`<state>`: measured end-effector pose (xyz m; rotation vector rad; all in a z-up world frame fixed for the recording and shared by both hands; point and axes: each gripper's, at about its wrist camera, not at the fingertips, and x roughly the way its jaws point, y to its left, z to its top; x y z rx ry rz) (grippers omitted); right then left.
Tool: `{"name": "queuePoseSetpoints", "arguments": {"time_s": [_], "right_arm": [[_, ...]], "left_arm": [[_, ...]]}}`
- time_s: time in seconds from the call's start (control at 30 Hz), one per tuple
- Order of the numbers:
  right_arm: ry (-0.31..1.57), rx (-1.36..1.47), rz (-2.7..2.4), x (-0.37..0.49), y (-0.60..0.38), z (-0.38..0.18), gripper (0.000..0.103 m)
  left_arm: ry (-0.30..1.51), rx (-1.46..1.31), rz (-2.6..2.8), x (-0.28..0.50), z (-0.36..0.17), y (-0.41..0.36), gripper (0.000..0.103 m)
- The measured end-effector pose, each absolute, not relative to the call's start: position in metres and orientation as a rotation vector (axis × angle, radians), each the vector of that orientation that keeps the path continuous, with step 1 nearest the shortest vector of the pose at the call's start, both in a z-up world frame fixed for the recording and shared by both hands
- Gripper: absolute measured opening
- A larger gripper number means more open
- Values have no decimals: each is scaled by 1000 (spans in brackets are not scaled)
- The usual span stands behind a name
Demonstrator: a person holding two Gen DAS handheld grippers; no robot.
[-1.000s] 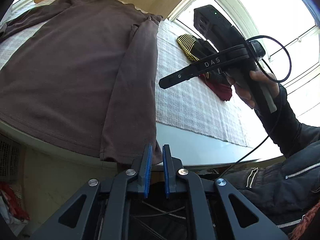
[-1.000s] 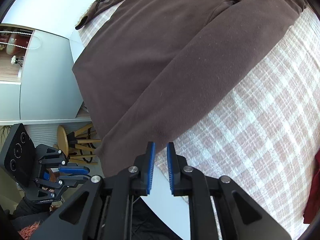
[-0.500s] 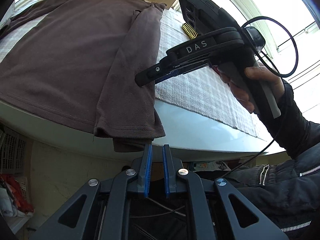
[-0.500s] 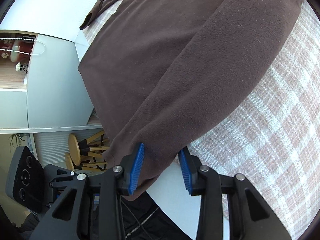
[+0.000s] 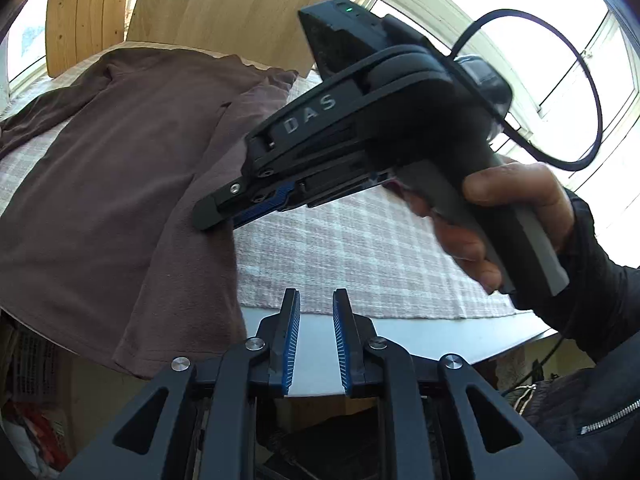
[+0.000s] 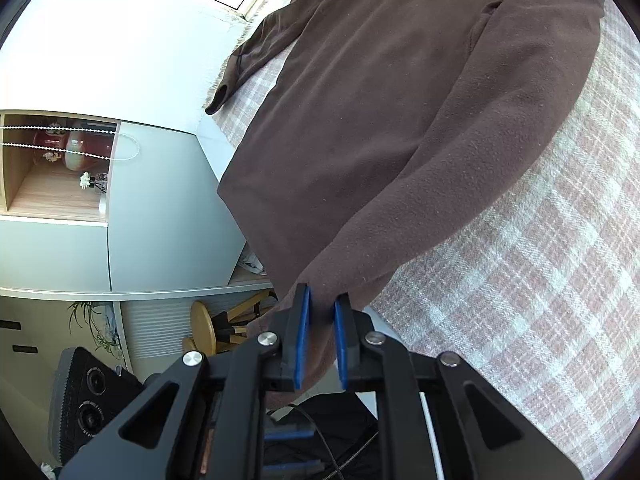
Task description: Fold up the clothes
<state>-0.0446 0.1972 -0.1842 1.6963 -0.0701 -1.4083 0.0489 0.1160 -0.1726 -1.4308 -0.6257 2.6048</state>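
A: Where is your garment lying?

B: Your brown long-sleeved top [image 6: 400,128] is spread flat on the checked cloth [image 6: 540,280] that covers the white table [image 5: 400,332]. Its near sleeve [image 6: 460,184] runs down the right side of the body toward you, with the cuff end hanging over the near edge of the table. The far sleeve [image 6: 248,60] trails off to the left at the far end.

A: What has your right gripper got?

B: Your right gripper [image 6: 320,336] has that near sleeve between its blue fingers [image 6: 301,336], close to the cuff. The fingers are closing and the fabric fills the narrow gap between them, so they are pinching the sleeve. In the left wrist view the same gripper [image 5: 224,216] comes in from the right, its tip down on the sleeve's edge where brown fabric meets checked cloth, and your right hand [image 5: 508,216] is wrapped round its handle.

A: And your left gripper?

B: Your left gripper [image 5: 316,340] hovers at the near edge of the table, just right of the hanging sleeve. Its fingers [image 5: 291,340] are opening, only a slim gap apart, and nothing is between them; bare table edge shows through the gap.

A: Anything else nearby?

B: A wooden panel [image 5: 240,4] stands behind the far end of the table, and a wooden stool [image 6: 204,332] sits on the floor to the left.
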Motion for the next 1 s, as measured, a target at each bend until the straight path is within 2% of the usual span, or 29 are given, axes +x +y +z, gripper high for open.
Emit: {"name": "queuePoseSetpoints", "arguments": {"time_s": [0.1, 0.27, 0.33, 0.4, 0.53, 0.6, 0.63, 0.7, 0.8, 0.9, 1.0], "right_arm": [[-48, 1698, -1425, -43, 208, -180, 11], [175, 1814, -1446, -32, 227, -215, 14], [188, 1873, -1439, -34, 234, -227, 15], [195, 1885, -1462, -36, 241, -223, 25], [224, 1800, -1543, -35, 250, -195, 25], [203, 1746, -1538, -34, 246, -183, 25], [213, 1716, -1549, -34, 240, -180, 25], [268, 1625, -1609, -36, 223, -178, 25], [389, 1611, -1619, -37, 191, -201, 26], [484, 1613, -1564, -34, 179, -212, 26], [387, 1534, -1595, -54, 188, -177, 26]], "left_arm": [[-693, -1571, 2563, 82, -194, 100, 16], [-736, -1641, 2527, 132, -192, 88, 16], [-741, -1585, 2536, 128, -184, 85, 16], [-742, -1519, 2547, 120, -176, 84, 16], [-720, -1397, 2524, 90, -173, 106, 16], [-713, -1363, 2502, 73, -177, 115, 21], [-676, -1410, 2505, 67, -186, 117, 25], [-578, -1552, 2507, 58, -212, 117, 22], [-623, -1612, 2478, 67, -225, 101, 23], [-602, -1573, 2524, 70, -203, 98, 21], [-595, -1440, 2571, 59, -176, 105, 24]]}}
